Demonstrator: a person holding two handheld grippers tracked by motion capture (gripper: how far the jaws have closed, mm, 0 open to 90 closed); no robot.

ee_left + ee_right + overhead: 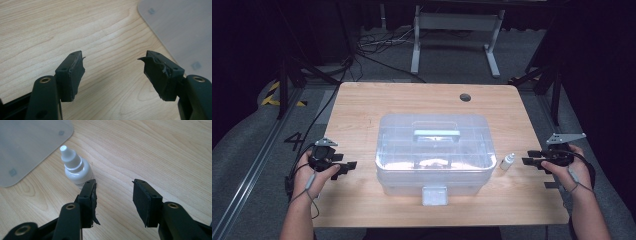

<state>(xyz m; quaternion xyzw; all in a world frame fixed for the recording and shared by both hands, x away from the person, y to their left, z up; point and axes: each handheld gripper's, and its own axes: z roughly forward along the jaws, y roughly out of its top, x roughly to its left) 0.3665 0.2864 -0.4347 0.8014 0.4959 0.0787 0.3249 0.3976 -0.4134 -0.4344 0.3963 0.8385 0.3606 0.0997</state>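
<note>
I have both grippers spread with nothing between them, left gripper (346,166) left of the clear storage box (434,150), right gripper (528,157) just right of the small white dropper bottle (508,161) standing beside the box's right end.

Small white dropper bottle (76,170), capped, upright on the table, just right of clear lidded box (434,150)

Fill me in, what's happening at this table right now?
A person holds a hand-held gripper in each hand on either side of a closed clear plastic box on the wooden table. The right hand-held gripper is open, aimed beside a small white dropper bottle without touching it. The left hand-held gripper is open and holds nothing.
</note>
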